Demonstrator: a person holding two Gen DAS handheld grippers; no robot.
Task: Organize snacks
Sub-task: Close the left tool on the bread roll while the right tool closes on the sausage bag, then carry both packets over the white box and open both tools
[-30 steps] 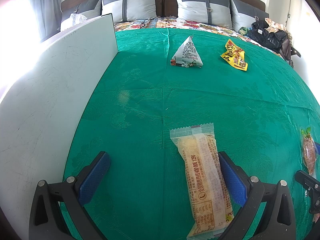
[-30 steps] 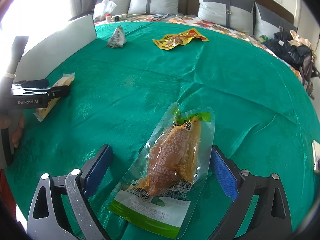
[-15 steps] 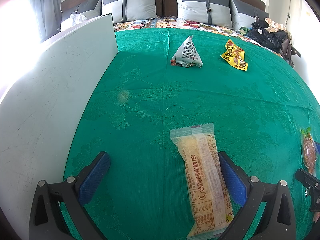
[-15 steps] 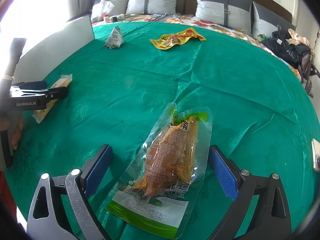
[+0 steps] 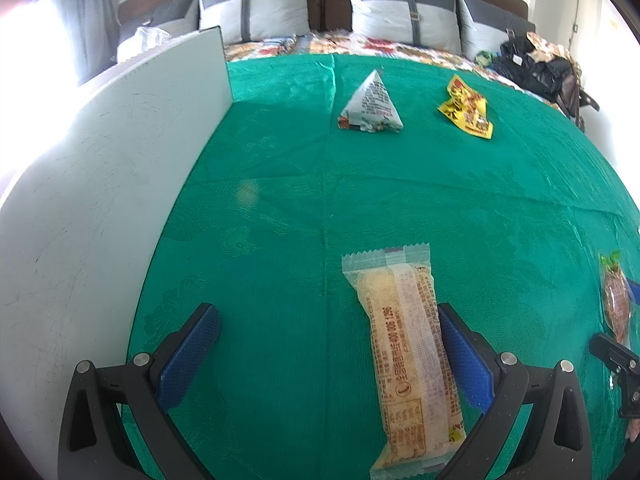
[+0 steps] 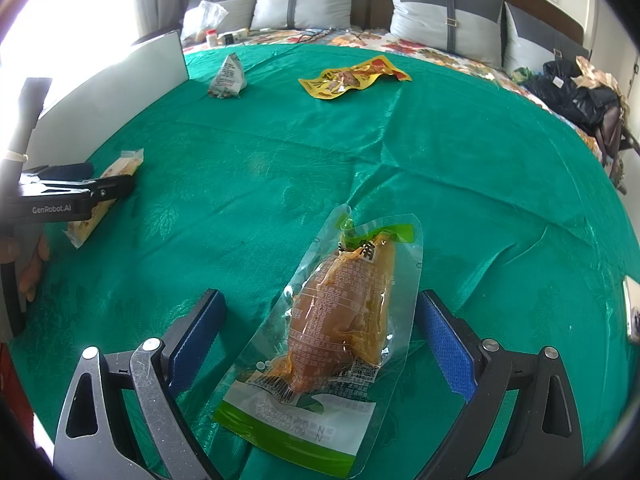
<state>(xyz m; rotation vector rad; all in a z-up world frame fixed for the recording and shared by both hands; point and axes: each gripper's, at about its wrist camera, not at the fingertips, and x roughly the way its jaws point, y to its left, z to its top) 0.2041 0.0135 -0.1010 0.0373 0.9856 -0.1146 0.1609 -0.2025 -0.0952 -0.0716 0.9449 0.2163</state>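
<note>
On the green cloth (image 5: 460, 200), a long pale cake bar in a clear wrapper (image 5: 408, 356) lies between the fingers of my open left gripper (image 5: 326, 352), close to its right pad. In the right wrist view, a clear pouch holding an orange-brown snack (image 6: 340, 320) lies flat between the spread fingers of my open right gripper (image 6: 320, 336). That view also shows the cake bar (image 6: 120, 170) and the left gripper (image 6: 80, 192) at far left. Farther back lie a white triangular packet (image 5: 372, 104) (image 6: 229, 78) and a yellow snack bag (image 5: 466, 108) (image 6: 352, 78).
A white upright board (image 5: 100, 184) (image 6: 112, 92) walls the cloth's left side. Pillows (image 5: 400, 12) and a headboard stand behind. Black bags (image 6: 576, 92) pile at the far right. A hand (image 6: 30, 268) shows at the left edge of the right wrist view.
The right gripper has moved slightly forward over the pouch, with the scene sliding a little in its view. The left gripper and cake bar have not moved.
</note>
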